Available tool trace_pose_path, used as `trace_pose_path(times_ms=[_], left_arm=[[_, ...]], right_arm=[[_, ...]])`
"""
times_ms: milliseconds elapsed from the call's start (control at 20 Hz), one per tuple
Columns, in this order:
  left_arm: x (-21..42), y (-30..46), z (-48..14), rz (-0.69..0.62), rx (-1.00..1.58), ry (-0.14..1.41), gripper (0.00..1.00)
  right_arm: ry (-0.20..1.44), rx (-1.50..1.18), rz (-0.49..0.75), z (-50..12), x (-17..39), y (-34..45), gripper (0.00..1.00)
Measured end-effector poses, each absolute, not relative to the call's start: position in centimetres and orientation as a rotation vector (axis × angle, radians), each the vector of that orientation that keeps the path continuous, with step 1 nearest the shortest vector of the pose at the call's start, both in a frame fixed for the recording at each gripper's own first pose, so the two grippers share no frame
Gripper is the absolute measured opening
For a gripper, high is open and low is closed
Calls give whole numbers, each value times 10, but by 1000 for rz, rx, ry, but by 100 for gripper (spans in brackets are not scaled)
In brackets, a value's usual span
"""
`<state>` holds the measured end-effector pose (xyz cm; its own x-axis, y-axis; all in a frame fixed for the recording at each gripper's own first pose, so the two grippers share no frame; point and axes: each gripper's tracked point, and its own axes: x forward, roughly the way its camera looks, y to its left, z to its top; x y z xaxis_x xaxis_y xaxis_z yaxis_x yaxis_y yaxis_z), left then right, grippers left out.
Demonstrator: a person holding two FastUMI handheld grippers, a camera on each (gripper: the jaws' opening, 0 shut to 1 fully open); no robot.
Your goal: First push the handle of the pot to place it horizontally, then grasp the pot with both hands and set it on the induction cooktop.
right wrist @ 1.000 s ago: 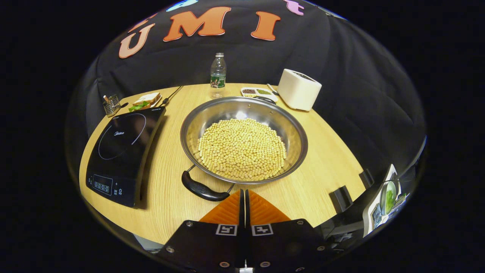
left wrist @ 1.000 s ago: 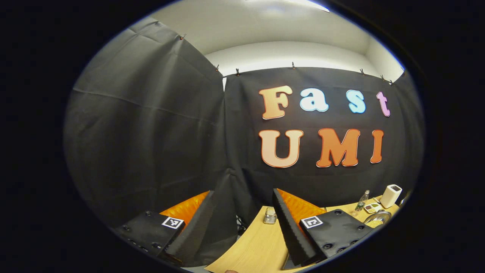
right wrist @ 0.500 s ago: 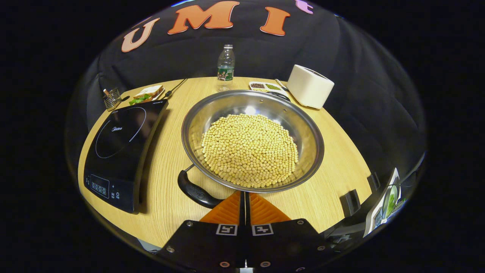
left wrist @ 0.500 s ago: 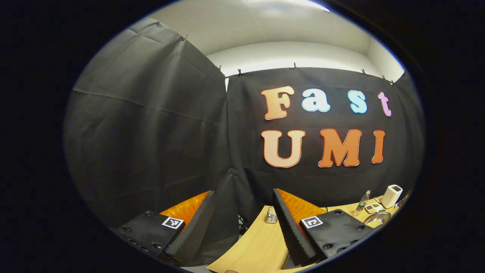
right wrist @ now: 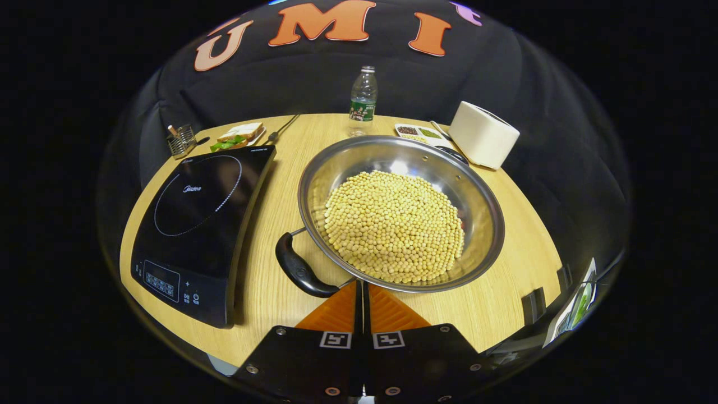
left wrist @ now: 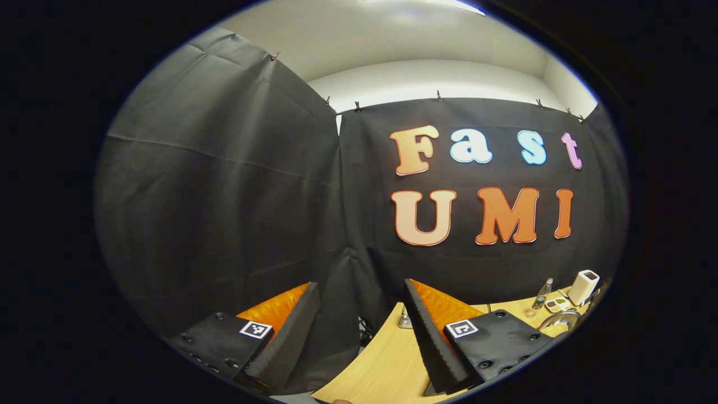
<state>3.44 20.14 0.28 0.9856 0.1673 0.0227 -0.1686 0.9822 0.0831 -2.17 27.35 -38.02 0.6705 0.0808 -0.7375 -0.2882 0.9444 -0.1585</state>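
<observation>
Right tongs (right wrist: 362,287): fingers pressed together with nothing between them, tips just beside the near end of the pot's black handle (right wrist: 298,270); contact cannot be confirmed.

Pot (right wrist: 482,224): a wide steel pan resting on the wooden surface (right wrist: 269,224), filled with a mound of soybeans (right wrist: 395,224). The handle projects from the near-left rim and lies at a slant, its far end pointing toward the cooktop. A second dark handle (right wrist: 451,154) shows at the far rim.

Induction cooktop (right wrist: 196,219): black, flat on the surface just left of the pot, with a strip of bare wood between them. Its control panel faces the near edge.

Behind the pot: a water bottle (right wrist: 363,98), a divided dish of grains (right wrist: 418,132) and a white box-shaped appliance (right wrist: 483,134). Behind the cooktop: a wire holder (right wrist: 180,140) and a sandwich on a plate (right wrist: 238,134).

Left tongs (left wrist: 359,314): fingers spread wide and holding nothing, raised at the left end of the surface (left wrist: 381,359) and aimed at the cloth wall. The pot (left wrist: 558,322) lies well apart from them, at the lower right of the left gripper view.
</observation>
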Motion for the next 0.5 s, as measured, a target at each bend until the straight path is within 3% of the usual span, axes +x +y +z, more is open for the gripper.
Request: trace_pose_path(times_ms=[500], left_arm=[[35,225,3,203,86,-12,97]], right_arm=[[809,-249,263,-380,-12,317,0]])
